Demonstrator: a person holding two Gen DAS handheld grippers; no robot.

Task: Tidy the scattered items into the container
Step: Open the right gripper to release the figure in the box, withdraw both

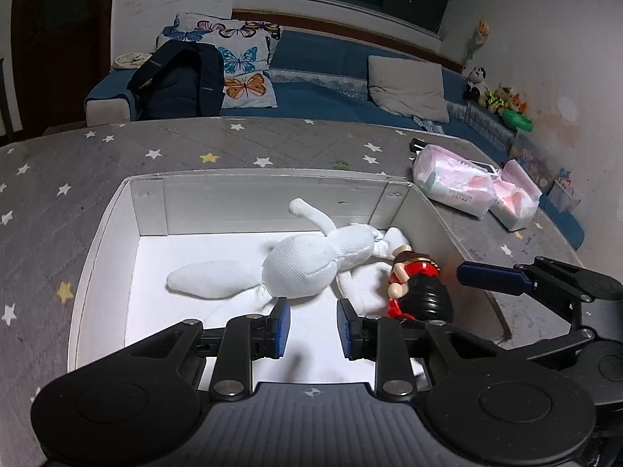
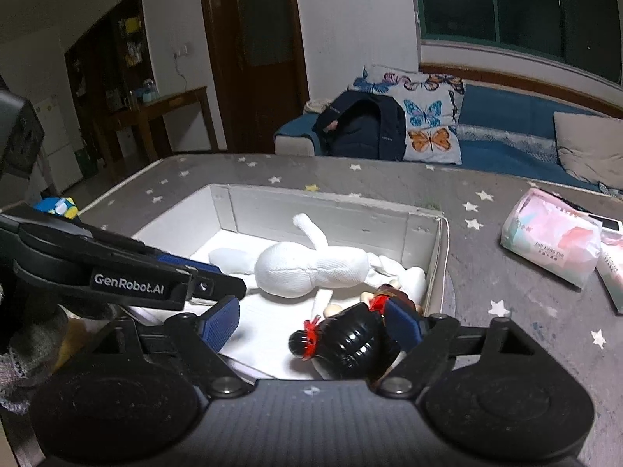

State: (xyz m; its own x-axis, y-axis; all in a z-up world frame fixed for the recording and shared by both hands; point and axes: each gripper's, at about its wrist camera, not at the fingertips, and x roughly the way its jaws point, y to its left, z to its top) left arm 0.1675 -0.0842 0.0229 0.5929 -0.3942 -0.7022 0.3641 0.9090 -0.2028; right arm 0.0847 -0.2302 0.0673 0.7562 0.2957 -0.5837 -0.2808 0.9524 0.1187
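Note:
A white cardboard box [image 1: 101, 241] [image 2: 436, 268] stands on the grey star-patterned table. Inside lie a white plush rabbit [image 1: 307, 260] [image 2: 311, 268] and a doll with black hair and red dress [image 1: 420, 288] [image 2: 342, 342]. My left gripper [image 1: 313, 327] is open and empty over the box's near part, just short of the rabbit. My right gripper [image 2: 315, 323] is open over the box, its fingers either side of the doll's head without clamping it. One right finger [image 1: 490, 276] shows in the left wrist view beside the doll.
Two pink tissue packs [image 1: 455, 183] [image 2: 553, 241] lie on the table right of the box. A small blue and yellow toy [image 2: 58, 207] sits at the table's far left edge. A blue sofa with cushions [image 1: 241, 74] stands behind the table.

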